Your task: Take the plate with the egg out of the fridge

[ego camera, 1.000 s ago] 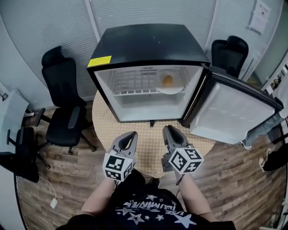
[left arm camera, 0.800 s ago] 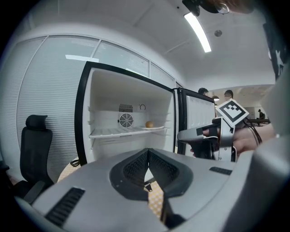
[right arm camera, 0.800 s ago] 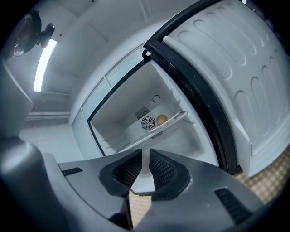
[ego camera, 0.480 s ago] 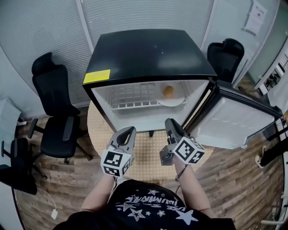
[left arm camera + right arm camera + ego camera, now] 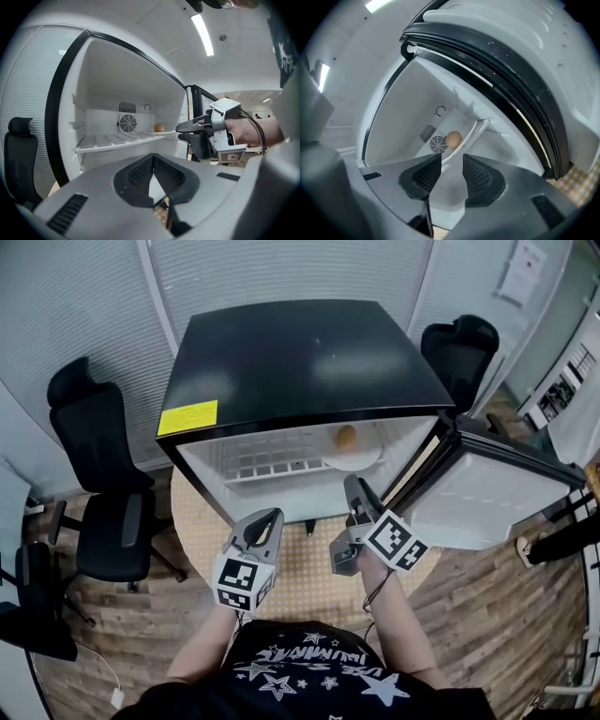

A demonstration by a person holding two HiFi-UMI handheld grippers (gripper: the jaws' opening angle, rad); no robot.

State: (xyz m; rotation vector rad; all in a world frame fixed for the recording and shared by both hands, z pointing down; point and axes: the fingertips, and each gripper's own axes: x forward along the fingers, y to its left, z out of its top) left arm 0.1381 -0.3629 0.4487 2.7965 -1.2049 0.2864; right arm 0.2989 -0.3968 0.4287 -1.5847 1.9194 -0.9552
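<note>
In the head view the plate [image 5: 352, 462] with the egg [image 5: 346, 437] sits at the right of the open fridge's [image 5: 300, 362] shelf [image 5: 267, 465]; the left gripper view shows the left hand-held gripper [image 5: 153, 157] pressed together, empty; the right gripper view shows the right hand-held gripper [image 5: 452, 159] spread, its jaws just opened wider, with the plate's rim in their gap, unpinched.

Left gripper [image 5: 270, 517] is held forward, jaws together, empty. Right gripper [image 5: 354, 484] is rolled sideways, jaws just opened, nothing clamped.
</note>
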